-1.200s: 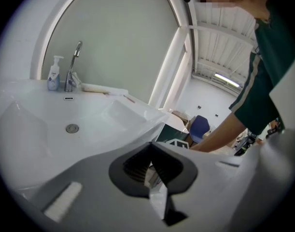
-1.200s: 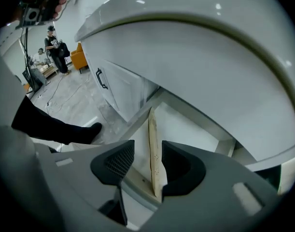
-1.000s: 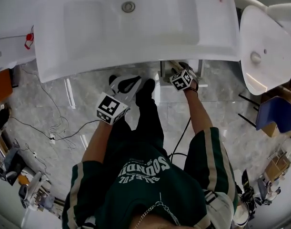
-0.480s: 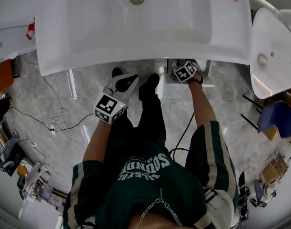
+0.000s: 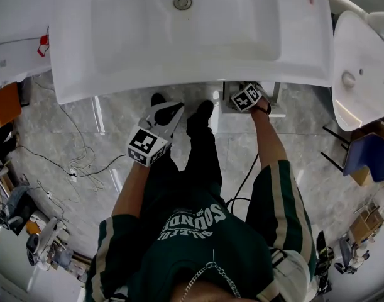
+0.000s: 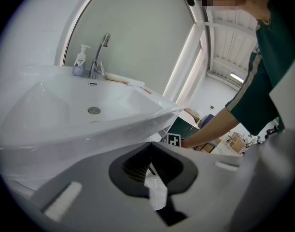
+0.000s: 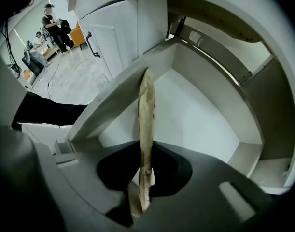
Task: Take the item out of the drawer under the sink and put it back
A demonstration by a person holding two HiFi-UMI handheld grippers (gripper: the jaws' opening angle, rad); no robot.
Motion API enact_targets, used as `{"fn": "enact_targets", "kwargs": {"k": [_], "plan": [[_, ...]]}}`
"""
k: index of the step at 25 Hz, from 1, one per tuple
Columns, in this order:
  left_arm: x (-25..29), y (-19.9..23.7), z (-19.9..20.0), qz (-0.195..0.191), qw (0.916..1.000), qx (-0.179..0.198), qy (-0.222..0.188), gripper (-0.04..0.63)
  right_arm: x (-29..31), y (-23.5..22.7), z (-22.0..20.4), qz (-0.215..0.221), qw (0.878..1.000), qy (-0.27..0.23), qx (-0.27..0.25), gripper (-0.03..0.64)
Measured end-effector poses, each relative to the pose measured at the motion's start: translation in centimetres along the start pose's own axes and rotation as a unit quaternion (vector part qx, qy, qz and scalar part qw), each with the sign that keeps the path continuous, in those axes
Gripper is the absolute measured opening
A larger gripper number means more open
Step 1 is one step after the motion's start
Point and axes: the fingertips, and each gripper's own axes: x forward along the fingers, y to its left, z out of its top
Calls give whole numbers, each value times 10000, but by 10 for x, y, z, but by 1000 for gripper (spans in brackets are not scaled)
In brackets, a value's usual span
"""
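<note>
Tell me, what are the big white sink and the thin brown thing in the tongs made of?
The big white sink looks like glazed ceramic or moulded resin: smooth, glossy, with bright reflections. The thin tan flat item, between the closing right tongs, looks like matte paper or card with dark specks; seen edge-on, I can't be sure.

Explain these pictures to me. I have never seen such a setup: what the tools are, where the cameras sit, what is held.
No machine here: a person holds a two-fingered hand tool in each hand. The top-down picture comes from a camera on the head, looking down at a white sink. The other two come from cameras riding on the tools. The left gripper hangs before the sink, fingers together, apparently empty. The right gripper reaches into the open drawer under the sink; its fingers are closing on a thin, flat tan item, seen edge-on. What it is I cannot tell.
</note>
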Motion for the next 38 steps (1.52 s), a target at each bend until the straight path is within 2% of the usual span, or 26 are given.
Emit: {"fn": "enact_targets", "kwargs": {"k": [11,18,22,33,38], "plan": [[-3,-13,21,-259,9996,131,-39,51,-50,-2,-1,-216,9996,-207,10,43],[-11,-22,48,-479,9982,338,-89,51,-92,6,-6,-255,9987,-329,287,43],[-21,-22,60,-569,9974,447,-46,49,-125,10,0,-432,9965,-547,466,43],[-53,-8,104,-605,9948,806,-148,50,-201,48,10,-410,9866,-920,1281,44],[-64,-4,118,-585,9943,861,-216,51,-239,57,25,-365,9694,-1372,2002,44]]}}
